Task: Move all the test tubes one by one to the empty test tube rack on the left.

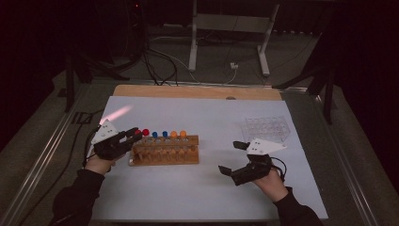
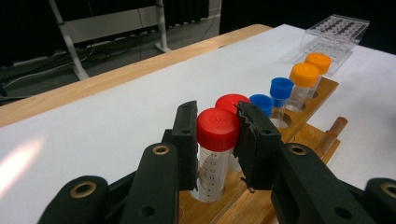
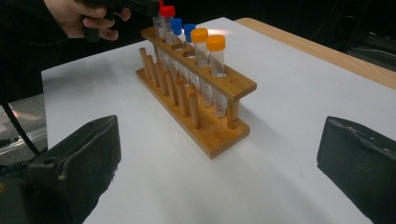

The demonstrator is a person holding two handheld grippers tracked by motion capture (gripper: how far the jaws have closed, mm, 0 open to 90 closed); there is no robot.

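— So, where do we stand with the left gripper (image 2: 217,140)?

— We have its jaws clamped on the red cap of the end tube (image 2: 217,129), which sits upright in the first hole of the rack (image 1: 164,153) at its left end.

— And the other tubes?

— We see a second red one (image 2: 232,101) just behind, then two blue (image 2: 281,87), then two orange (image 2: 304,74), all in the rack's top bar.

— And our right gripper (image 1: 235,158)?

— We hold it with jaws wide apart, gripping nothing, over the white sheet (image 1: 197,113) well right of the rack, near the clear tray (image 1: 266,128).
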